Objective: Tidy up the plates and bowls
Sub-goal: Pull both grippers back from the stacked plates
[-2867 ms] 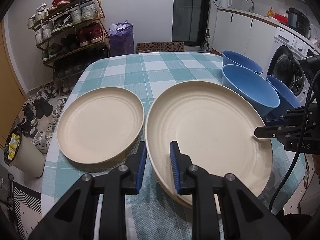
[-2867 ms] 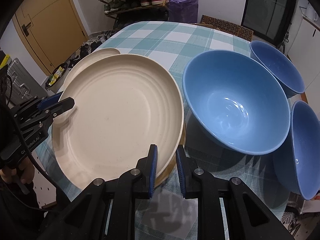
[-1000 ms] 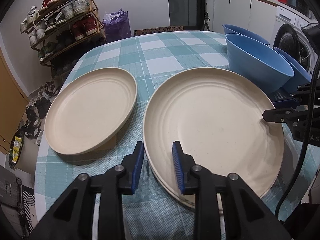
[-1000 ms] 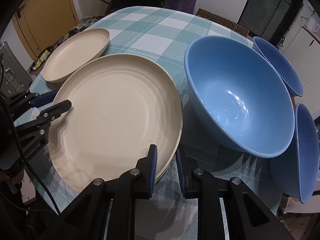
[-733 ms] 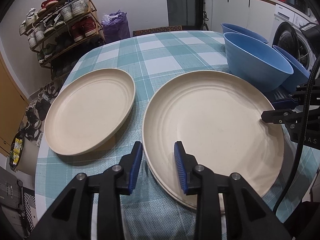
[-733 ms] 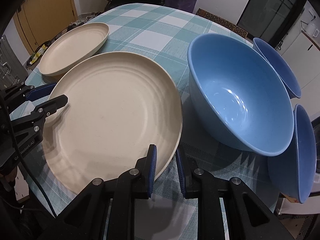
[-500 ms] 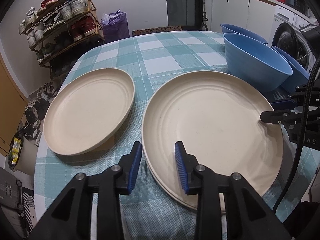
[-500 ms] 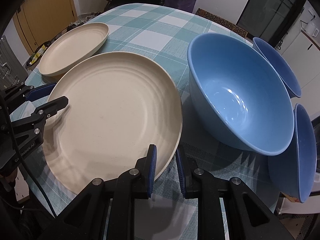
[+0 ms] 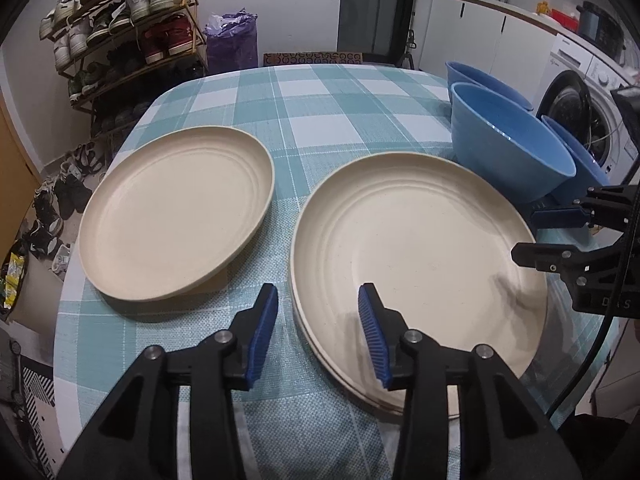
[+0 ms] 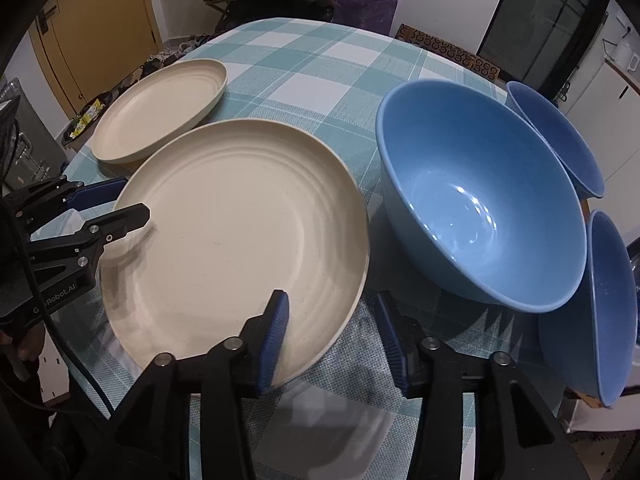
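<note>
We have just let go of the large cream plate (image 9: pixel 416 248), and it now lies on top of another plate whose rim shows just beneath it at the near edge, the pair sitting on the checked table (image 9: pixel 320 108). The fingers of our left gripper (image 9: pixel 318 330) have just been opening and stand apart, straddling the stack's rim without pressing on it; those of our right gripper (image 10: pixel 334 334) have also just been opening and stand apart astride the opposite rim, one finger over the plate's inner face, the other outside it. The main risk, as we judge it, lies in pulling away: a finger that catches the rim on the way out could lift or drag the top plate off centre, or shove the whole stack toward the near table edge, which it sits close to. The second cream plate (image 9: pixel 180 212) lies apart to the left, flat on the cloth; bringing it over will need a thin rim pinch, and a shallow bite could let it tip and slip. On the right, the big blue bowl (image 10: pixel 480 208) stands just beside the stack, with a far blue bowl (image 10: pixel 556 136) and a near blue bowl (image 10: pixel 604 304) leaning steeply against it. A sideways knock to the big bowl could send the near one over the table's edge.
</note>
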A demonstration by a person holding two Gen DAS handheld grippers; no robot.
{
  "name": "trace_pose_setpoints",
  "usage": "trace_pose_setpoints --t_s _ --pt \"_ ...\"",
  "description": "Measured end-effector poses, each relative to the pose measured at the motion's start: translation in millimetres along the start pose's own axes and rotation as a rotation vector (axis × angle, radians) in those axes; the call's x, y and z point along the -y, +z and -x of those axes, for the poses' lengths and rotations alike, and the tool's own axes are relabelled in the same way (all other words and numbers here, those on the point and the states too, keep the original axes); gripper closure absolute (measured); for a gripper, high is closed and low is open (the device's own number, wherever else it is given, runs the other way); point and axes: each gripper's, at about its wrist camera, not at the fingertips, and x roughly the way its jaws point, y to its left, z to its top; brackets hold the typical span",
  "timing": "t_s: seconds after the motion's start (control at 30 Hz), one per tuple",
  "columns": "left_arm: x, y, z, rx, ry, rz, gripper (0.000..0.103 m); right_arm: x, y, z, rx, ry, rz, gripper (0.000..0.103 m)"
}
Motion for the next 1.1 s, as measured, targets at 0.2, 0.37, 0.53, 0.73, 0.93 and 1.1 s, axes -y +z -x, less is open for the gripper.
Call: trace_pose_setpoints --t_s 0.2,0.37,0.53,0.73,0.93,1.1 --pt "-8.4 4.8 20.1 0.049 -0.018 0.031 0.051 -3.2 0.4 13.3 0.042 0.044 0.004 0.047" --pt "-17.6 7.2 29.7 0.071 -0.031 0.057 0.042 -7.2 4.5 28.4 0.102 0.085 -0.011 0.026" --pt "-30.6 9.5 43.1 0.121 -0.03 0.118 0.009 -6.1 10.0 42.2 0.165 0.091 -0.036 0.015" --pt "-44.0 12.1 52.5 0.164 -0.034 0.156 0.0 -2.8 15.8 61.0 0.246 0.095 -0.059 0.004" --pt "-56.5 12.7 57.4 0.199 0.0 0.185 0.0 -1.4 22.8 76.8 0.301 0.127 -0.074 0.001" --pt "-64.4 14.1 58.3 0.213 0.027 0.2 0.0 -2.7 29.0 83.2 0.332 0.144 -0.075 0.001"
